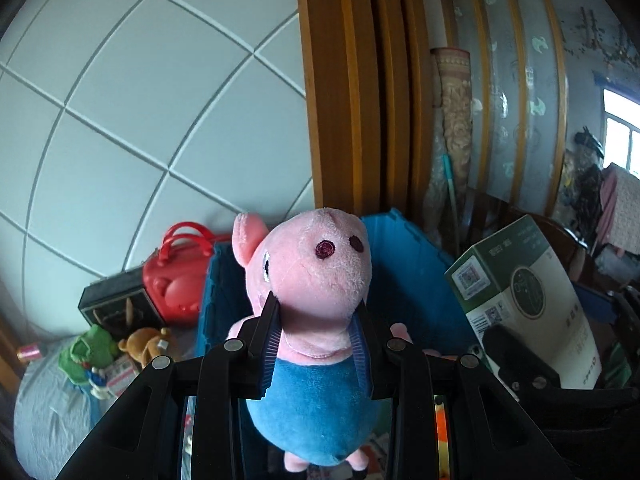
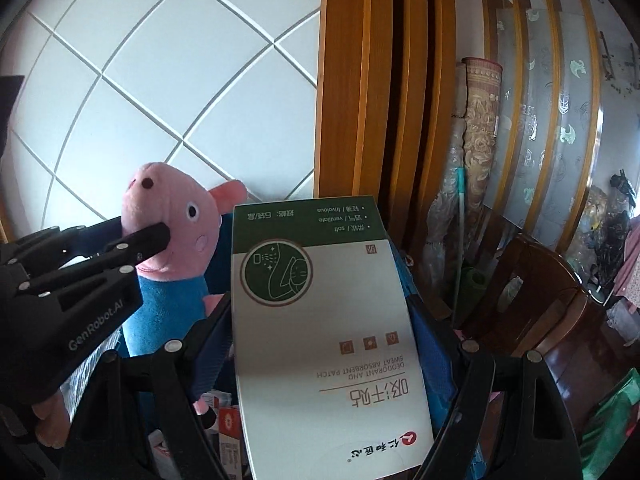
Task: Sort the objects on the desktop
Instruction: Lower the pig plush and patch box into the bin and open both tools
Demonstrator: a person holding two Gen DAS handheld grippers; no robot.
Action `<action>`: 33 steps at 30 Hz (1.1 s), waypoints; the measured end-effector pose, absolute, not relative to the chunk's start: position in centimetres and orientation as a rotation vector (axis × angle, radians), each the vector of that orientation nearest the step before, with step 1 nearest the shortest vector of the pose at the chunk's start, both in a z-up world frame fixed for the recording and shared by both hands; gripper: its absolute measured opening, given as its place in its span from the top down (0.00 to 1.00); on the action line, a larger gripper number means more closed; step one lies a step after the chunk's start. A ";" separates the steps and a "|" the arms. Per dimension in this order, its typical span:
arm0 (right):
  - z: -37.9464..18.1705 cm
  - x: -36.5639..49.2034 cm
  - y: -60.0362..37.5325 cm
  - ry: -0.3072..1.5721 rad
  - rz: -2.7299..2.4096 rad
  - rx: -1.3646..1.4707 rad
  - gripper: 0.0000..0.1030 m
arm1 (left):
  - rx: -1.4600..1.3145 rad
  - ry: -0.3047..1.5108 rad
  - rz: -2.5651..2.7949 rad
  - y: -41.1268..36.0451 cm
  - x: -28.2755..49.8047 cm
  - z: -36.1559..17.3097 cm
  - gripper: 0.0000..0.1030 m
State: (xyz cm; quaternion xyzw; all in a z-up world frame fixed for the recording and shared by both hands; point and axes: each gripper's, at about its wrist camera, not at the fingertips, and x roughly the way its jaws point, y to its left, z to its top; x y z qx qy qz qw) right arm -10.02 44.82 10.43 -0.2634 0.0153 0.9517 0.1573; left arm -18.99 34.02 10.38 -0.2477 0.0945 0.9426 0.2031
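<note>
1. The left gripper point(image 1: 316, 320) pinches the pig point(image 1: 316, 280) at its neck, aloft before the blue bin point(image 1: 404, 264); the soft plush could slip out.
2. The right gripper point(image 2: 324, 320) clamps the box point(image 2: 324, 320) by its sides beside the pig; they could collide above the bin.

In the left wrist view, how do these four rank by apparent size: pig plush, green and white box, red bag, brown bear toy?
1. pig plush, though it is closest to the camera
2. green and white box
3. red bag
4. brown bear toy

True sizes stay uncertain.
</note>
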 end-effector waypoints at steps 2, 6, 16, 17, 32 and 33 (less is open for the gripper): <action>9.7 -10.0 45.6 0.047 2.731 -0.771 0.20 | -0.717 0.272 2.636 34.3 -19.1 9.5 0.69; 8.4 -10.1 46.4 0.048 2.748 -0.810 0.20 | -0.756 0.292 2.642 34.7 -18.8 8.5 0.69; 7.9 -11.4 46.1 0.016 2.773 -0.823 0.20 | -0.780 0.307 2.706 33.8 -18.5 7.4 0.43; 7.9 -11.6 46.2 0.016 2.772 -0.821 0.20 | -0.778 0.306 2.714 33.7 -18.5 7.4 0.35; 8.5 -11.7 46.2 0.030 2.763 -0.786 0.15 | -0.819 0.280 2.712 31.8 -18.8 6.6 0.30; 8.5 -11.6 46.2 0.031 2.760 -0.786 0.12 | -0.818 0.278 2.711 31.7 -18.7 6.6 0.30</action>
